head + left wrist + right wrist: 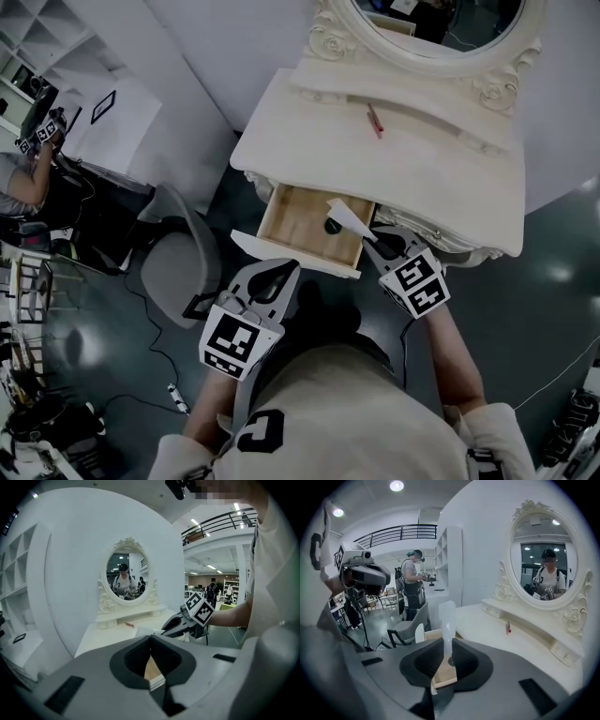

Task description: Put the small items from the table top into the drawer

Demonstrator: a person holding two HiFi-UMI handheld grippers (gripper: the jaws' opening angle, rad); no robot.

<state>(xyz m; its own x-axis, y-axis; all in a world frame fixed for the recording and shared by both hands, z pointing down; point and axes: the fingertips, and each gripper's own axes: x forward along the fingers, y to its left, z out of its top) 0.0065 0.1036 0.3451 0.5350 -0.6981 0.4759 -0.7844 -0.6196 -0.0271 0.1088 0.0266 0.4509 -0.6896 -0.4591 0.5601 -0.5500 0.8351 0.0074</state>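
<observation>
The desk [412,178] carries one red stick [375,120] near the mirror base, well apart from both grippers. The drawer [298,230] stands open below the desk's front edge, with a dark item [333,226] already lying inside. The right gripper [370,236] hangs over the drawer's right end, its fingers clamped on a white tube [447,620] that stands up above them. The left gripper [281,269] waits near the drawer front, fingers together and empty. I judge the task about midway: the tube needs dropping, then the stick fetching.
</observation>
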